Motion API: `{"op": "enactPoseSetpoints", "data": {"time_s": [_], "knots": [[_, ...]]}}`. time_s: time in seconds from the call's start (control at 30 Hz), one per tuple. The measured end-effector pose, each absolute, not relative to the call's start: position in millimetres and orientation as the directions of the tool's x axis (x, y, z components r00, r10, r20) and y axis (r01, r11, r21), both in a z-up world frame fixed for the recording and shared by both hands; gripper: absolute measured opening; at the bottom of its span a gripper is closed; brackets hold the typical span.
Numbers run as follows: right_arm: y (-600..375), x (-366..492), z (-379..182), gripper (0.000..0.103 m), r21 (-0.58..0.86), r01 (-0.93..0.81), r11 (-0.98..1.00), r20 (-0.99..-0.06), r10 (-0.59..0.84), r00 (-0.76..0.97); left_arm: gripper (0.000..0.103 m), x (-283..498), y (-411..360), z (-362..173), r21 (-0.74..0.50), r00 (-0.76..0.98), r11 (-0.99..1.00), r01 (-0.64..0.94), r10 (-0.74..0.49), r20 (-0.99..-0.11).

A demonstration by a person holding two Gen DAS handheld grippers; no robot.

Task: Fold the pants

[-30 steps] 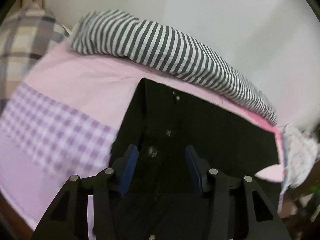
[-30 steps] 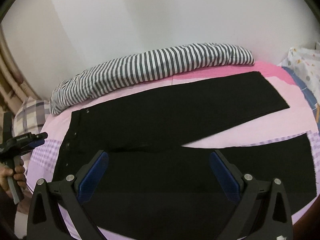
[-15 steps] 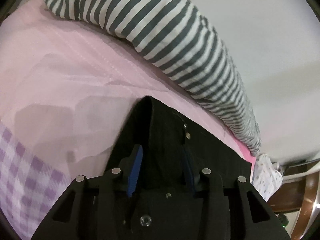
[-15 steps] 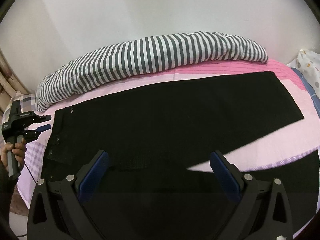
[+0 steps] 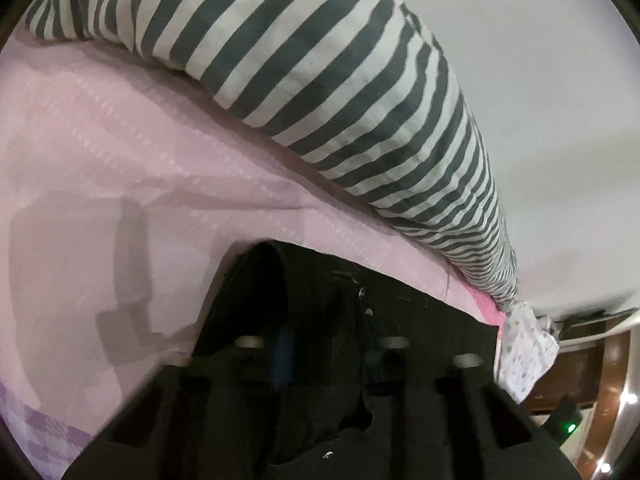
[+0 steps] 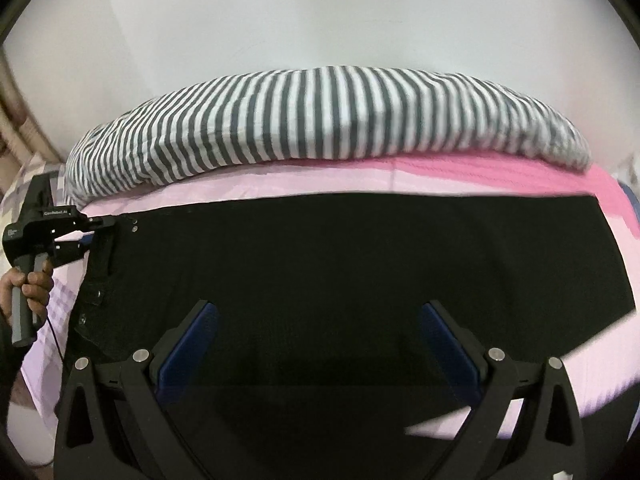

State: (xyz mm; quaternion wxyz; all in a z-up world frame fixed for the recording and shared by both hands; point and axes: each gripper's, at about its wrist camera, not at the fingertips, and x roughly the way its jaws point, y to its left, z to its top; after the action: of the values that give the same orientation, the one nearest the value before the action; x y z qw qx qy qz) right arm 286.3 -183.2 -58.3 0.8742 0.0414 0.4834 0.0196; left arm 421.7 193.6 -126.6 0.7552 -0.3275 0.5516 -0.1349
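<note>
Right wrist view: black pants point(image 6: 340, 264) lie flat along the bed point(image 6: 480, 176), waistband at its left end. Left gripper point(image 6: 105, 222) fingers have just been closing and now pinch the waistband corner. Right gripper point(image 6: 320, 344) fingers stand open above the seat. Grasping step in hand; next, the right probably needs to take its own hold before lifting.

I see bare pink bedsheet point(image 5: 120, 168) free left of the black pants point(image 6: 360, 264); the long grey-and-white striped bolster pillow point(image 6: 320, 120) blocks the far side.
</note>
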Motion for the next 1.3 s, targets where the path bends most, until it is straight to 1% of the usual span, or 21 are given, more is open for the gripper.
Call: {"op": "enactPoseSetpoints", "data": {"time_s": [0.07,0.23,0.37,0.53,0.57,0.6,0.63,0.67,0.7,0.77,0.93,1.03,1.1,1.13,1.2,1.3], "knots": [[-183.0,298.6,-59.8,0.1,0.077,-0.043,0.996,-0.848,0.088,0.522,0.012,421.1,189.5,-123.8,-0.634,0.37,0.759,-0.149,-0.551,-0.748],[-184.5,329.2,-63.2,0.1,0.05,-0.201,0.978,-0.874,0.14,0.466,0.01,408.4,177.9,-100.0,-0.588,0.443,0.806,-0.072,-0.502,-0.743],[-187.3,350.2,-62.0,0.1,0.051,-0.332,0.942,-0.886,0.196,0.42,0.009,392.9,176.2,-79.5,-0.6,0.5,0.799,-0.03,-0.508,-0.701],[-181.9,381.9,-67.6,0.1,0.065,-0.533,0.844,-0.918,0.26,0.3,0.007,370.1,175.5,-55.3,-0.619,0.578,0.785,0.017,-0.513,-0.635],[-180.6,387.3,-68.7,0.097,0.064,-0.558,0.828,-0.922,0.263,0.285,0.007,364.3,175.4,-50.1,-0.617,0.593,0.787,0.03,-0.51,-0.622],[-178.9,395.0,-69.6,0.092,0.058,-0.587,0.807,-0.926,0.263,0.27,0.007,358.9,176.2,-45.8,-0.613,0.608,0.789,0.041,-0.507,-0.611],[-177.5,400.2,-70.2,0.09,0.064,-0.606,0.793,-0.929,0.268,0.253,0.007,354.0,174.9,-42.1,-0.603,0.62,0.796,0.055,-0.501,-0.604],[-177.5,405.3,-70.7,0.085,0.081,-0.623,0.778,-0.932,0.282,0.23,0.007,351.3,177.2,-39.5,-0.597,0.625,0.8,0.065,-0.499,-0.6],[-177.0,412.5,-71.9,0.083,0.105,-0.64,0.761,-0.934,0.296,0.199,0.007,347.0,176.3,-36.1,-0.59,0.634,0.803,0.081,-0.498,-0.592],[-174.7,424.9,-75.0,0.082,0.129,-0.67,0.731,-0.942,0.301,0.147,0.007,341.1,176.4,-31.4,-0.591,0.642,0.801,0.097,-0.504,-0.578],[-165.9,455.5,-87.7,0.077,0.21,-0.738,0.641,-0.955,0.297,-0.014,0.007,329.1,177.8,-24.1,-0.599,0.66,0.791,0.127,-0.518,-0.544],[-164.2,468.3,-97.4,0.074,0.241,-0.755,0.61,-0.959,0.27,-0.089,0.007,323.3,179.8,-21.0,-0.602,0.664,0.788,0.131,-0.52,-0.537],[-171.1,476.5,-105.1,0.07,0.245,-0.751,0.613,-0.964,0.24,-0.118,0.007,322.3,180.0,-20.6,-0.599,0.667,0.791,0.127,-0.515,-0.539],[-175.2,479.2,-107.6,0.067,0.25,-0.746,0.617,-0.964,0.231,-0.133,0.007,323.2,179.8,-20.7,-0.596,0.666,0.794,0.124,-0.511,-0.543],[-188.4,479.2,-110.2,0.056,0.258,-0.738,0.624,-0.964,0.222,-0.148,0.007,324.3,180.1,-20.2,-0.592,0.665,0.797,0.122,-0.508,-0.547],[-208.6,478.6,-110.3,0.05,0.247,-0.725,0.643,-0.968,0.2,-0.152,0.007,325.5,178.9,-19.6,-0.584,0.663,0.803,0.118,-0.502,-0.555]]}}
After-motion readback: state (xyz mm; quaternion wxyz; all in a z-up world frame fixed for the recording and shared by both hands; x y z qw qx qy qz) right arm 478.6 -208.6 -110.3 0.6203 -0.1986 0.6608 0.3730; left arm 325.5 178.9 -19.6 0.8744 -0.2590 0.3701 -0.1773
